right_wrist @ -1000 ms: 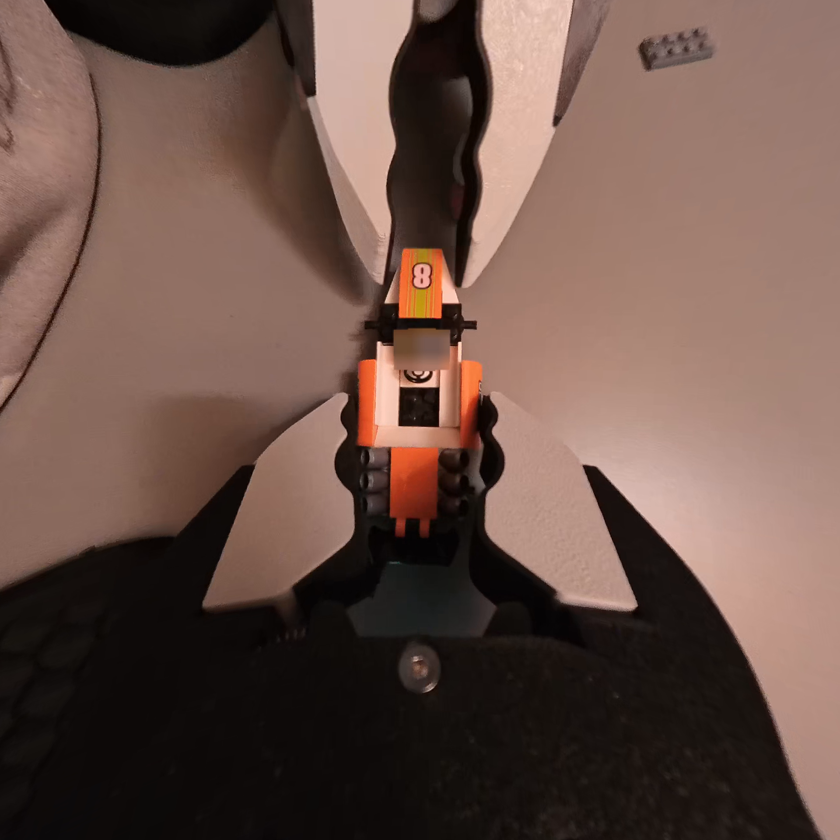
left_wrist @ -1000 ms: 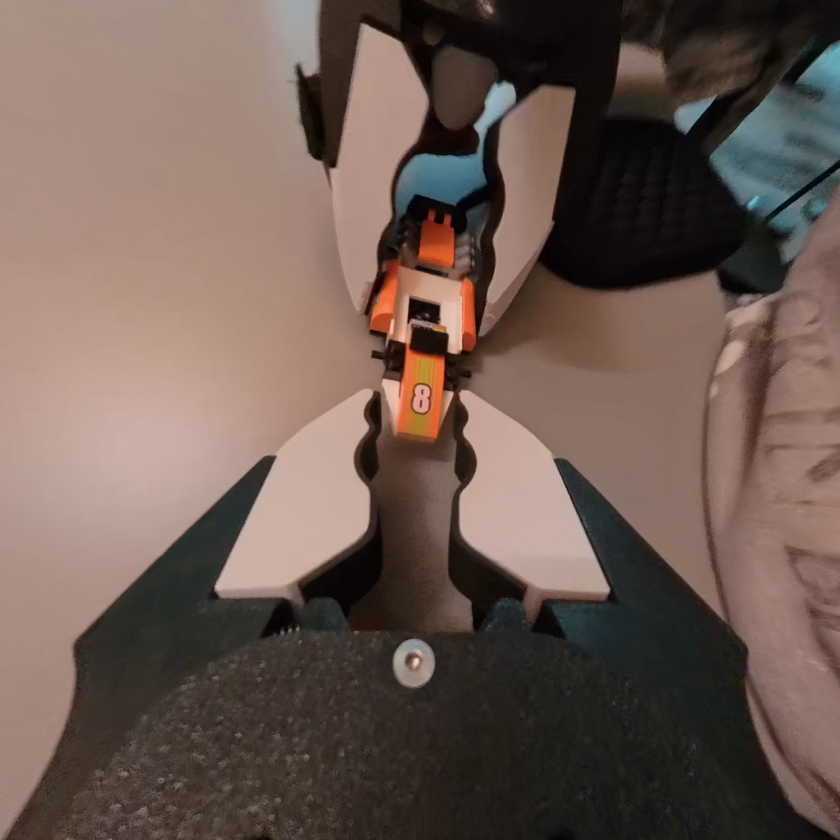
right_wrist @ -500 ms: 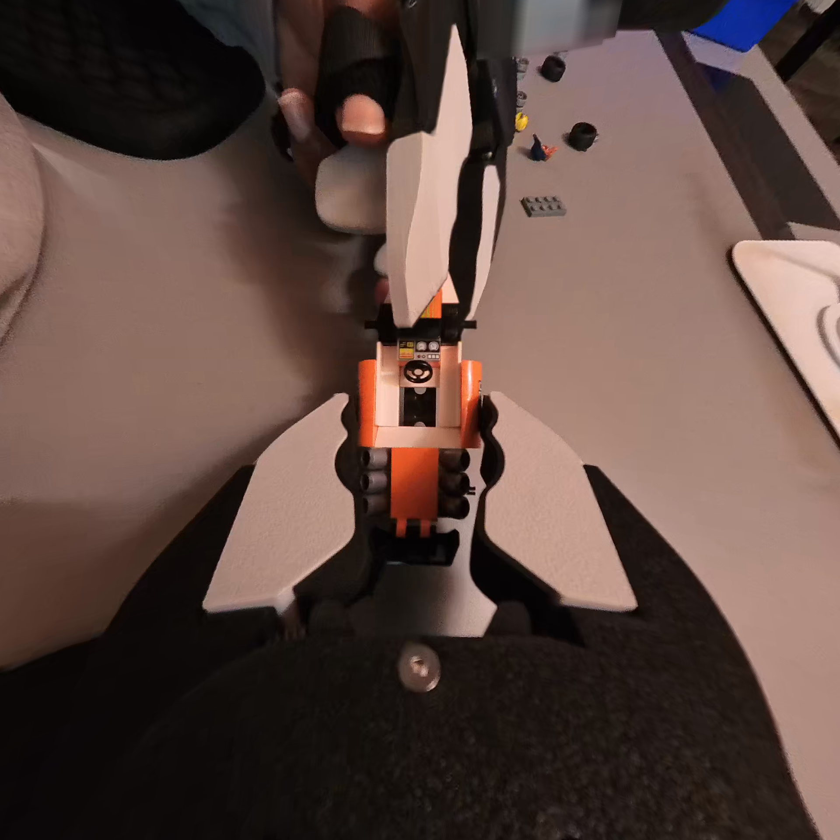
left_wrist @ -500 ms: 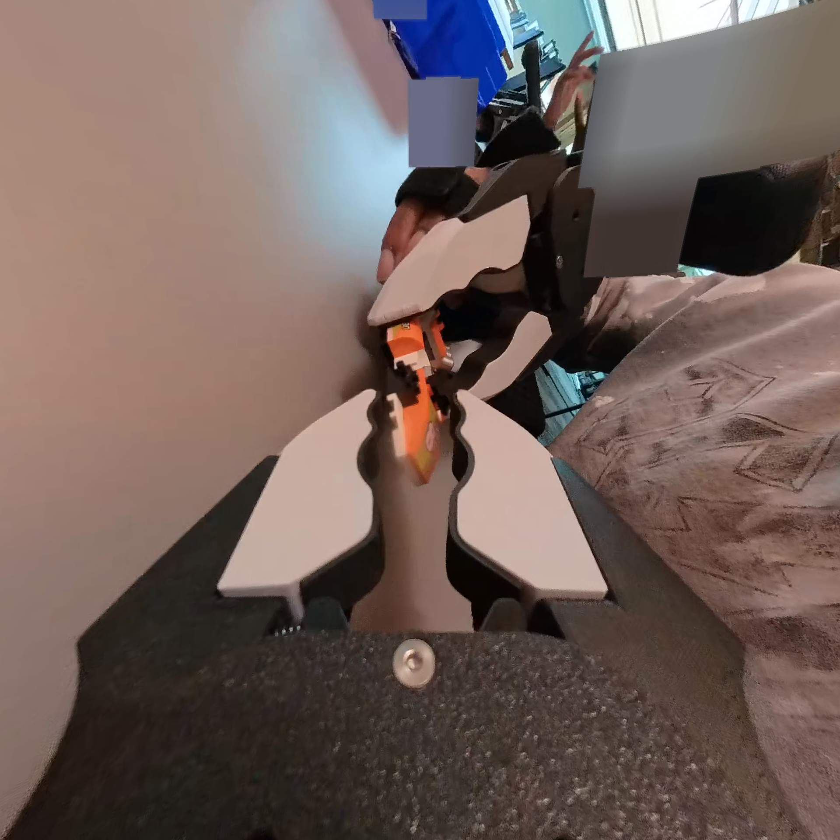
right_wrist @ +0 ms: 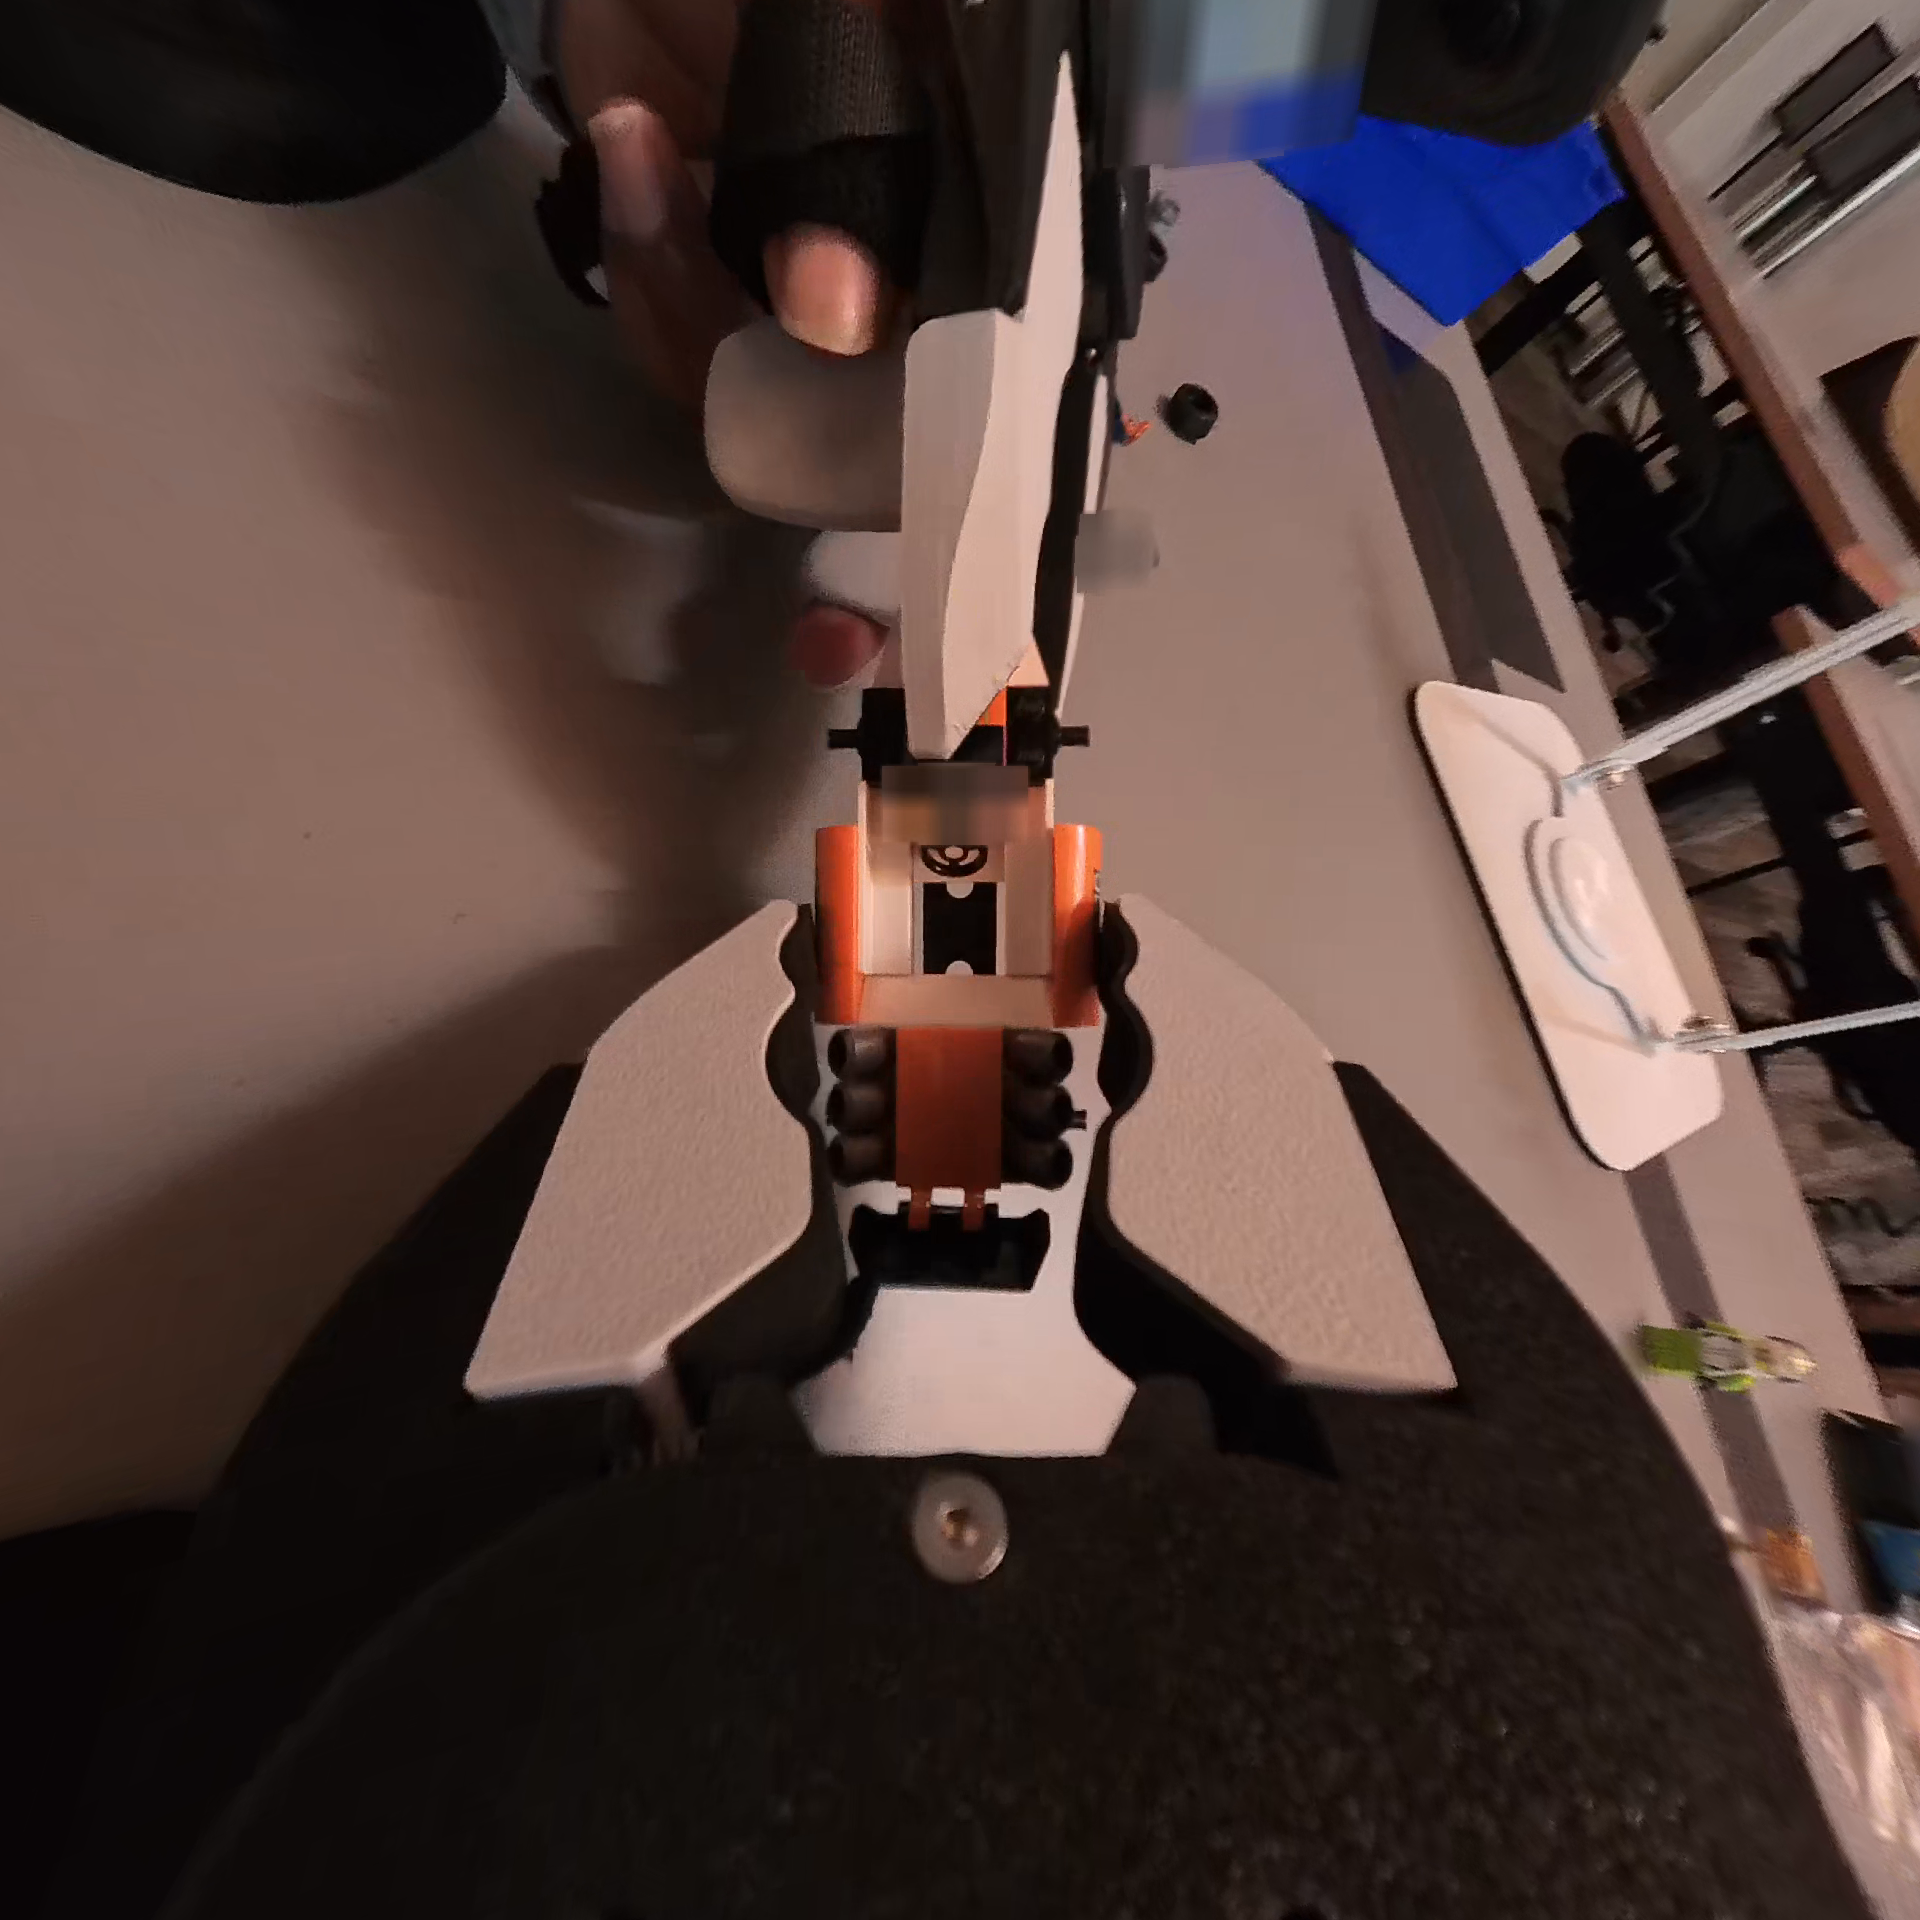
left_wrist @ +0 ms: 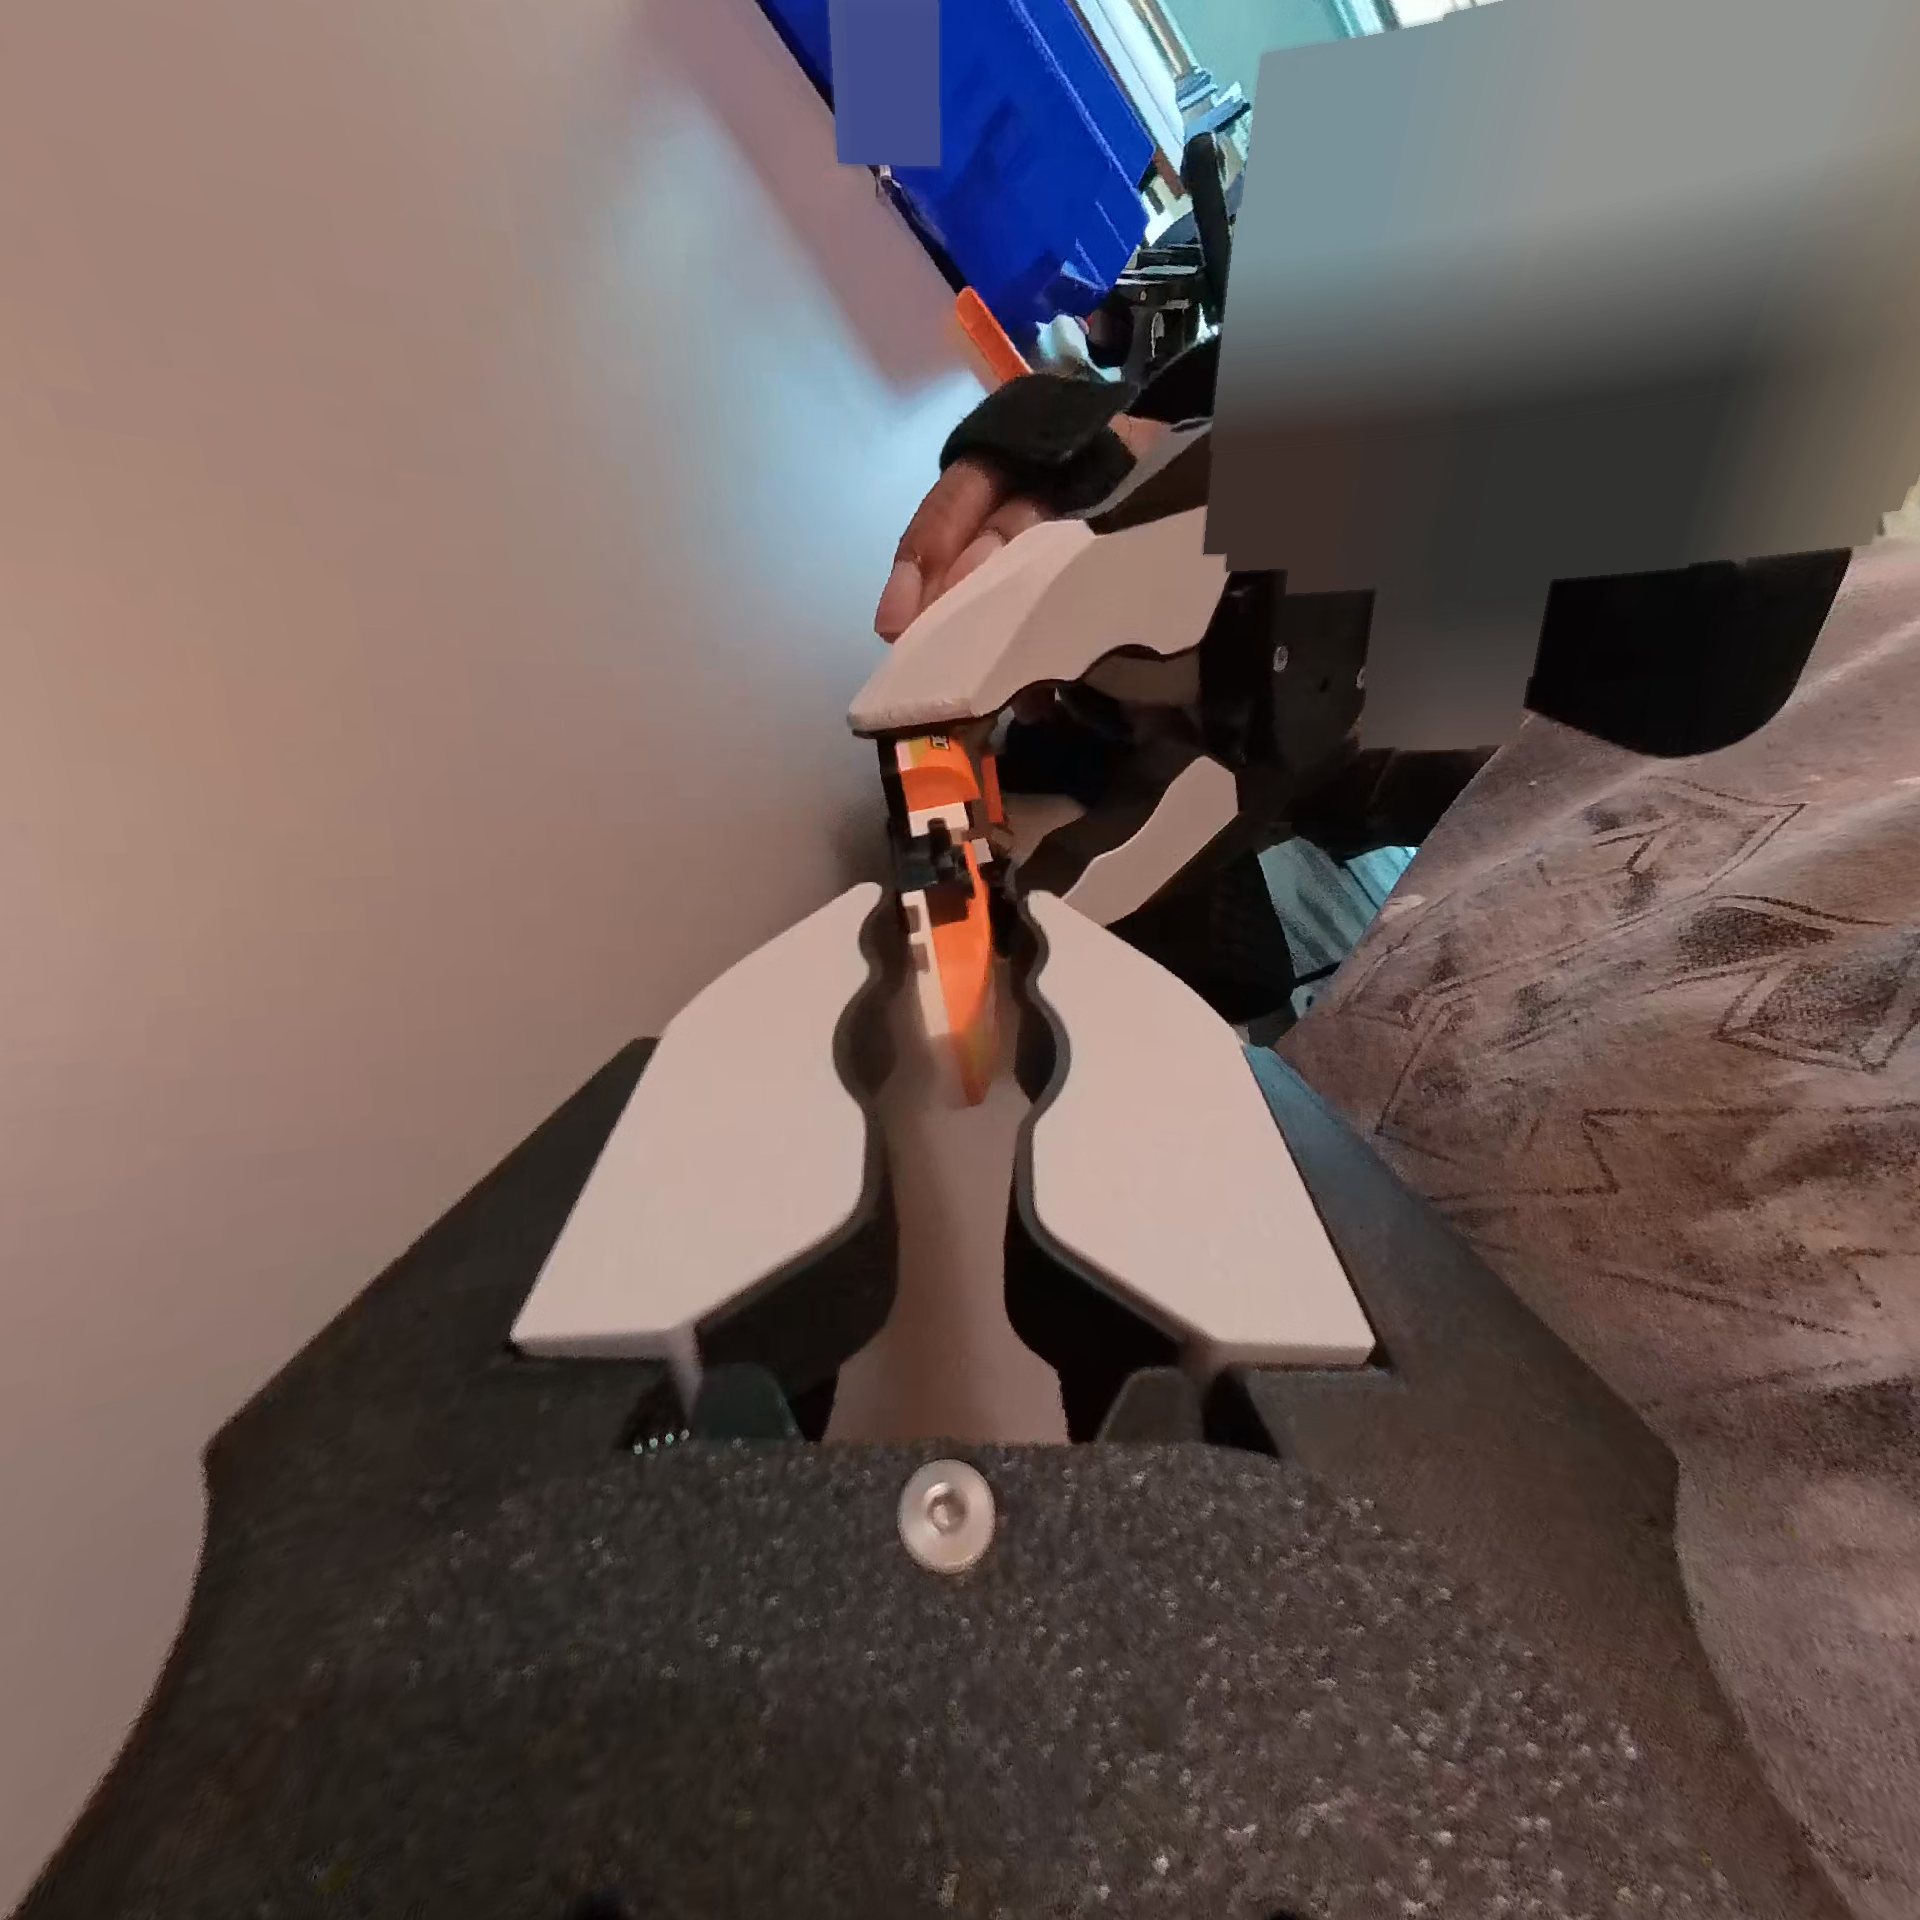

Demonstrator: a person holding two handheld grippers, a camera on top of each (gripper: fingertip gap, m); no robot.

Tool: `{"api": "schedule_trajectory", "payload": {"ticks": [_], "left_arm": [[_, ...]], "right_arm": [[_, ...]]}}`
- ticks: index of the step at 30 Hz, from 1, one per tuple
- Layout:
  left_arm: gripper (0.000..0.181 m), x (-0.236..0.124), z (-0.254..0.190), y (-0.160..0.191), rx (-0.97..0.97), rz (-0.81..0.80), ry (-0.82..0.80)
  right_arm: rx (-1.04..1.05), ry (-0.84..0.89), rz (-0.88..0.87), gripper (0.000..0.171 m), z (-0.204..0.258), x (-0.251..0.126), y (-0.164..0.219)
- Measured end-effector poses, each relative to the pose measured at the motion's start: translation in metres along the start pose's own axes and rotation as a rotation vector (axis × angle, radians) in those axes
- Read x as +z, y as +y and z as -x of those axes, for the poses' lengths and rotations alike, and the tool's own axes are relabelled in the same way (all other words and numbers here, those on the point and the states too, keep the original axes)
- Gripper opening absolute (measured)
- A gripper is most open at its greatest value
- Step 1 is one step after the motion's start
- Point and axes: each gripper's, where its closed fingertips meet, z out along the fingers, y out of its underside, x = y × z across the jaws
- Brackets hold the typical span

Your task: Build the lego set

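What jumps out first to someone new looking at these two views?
The orange-and-white lego car, mid-frame, pinched at its rear by the right gripper. The left gripper meets it head-on, closed on the car's orange nose. To the right on the table lies a white card, with a small black wheel farther back.

A workshop or lab-like workroom: a long pale surface (right_wrist: 1299, 831) carrying loose small parts, a blue storage bin (left_wrist: 1029, 177) at its far end, and dark shelving (right_wrist: 1787, 208) along the wall beyond.
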Motion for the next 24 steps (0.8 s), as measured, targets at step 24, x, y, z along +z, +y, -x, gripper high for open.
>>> {"api": "schedule_trajectory", "payload": {"ticks": [24], "left_arm": [[0.022, -0.005, -0.023, -0.019, 0.357, -0.068, -0.203]], "right_arm": [[-0.289, 0.290, 0.003, 0.052, -0.020, -0.013, -0.025]]}}
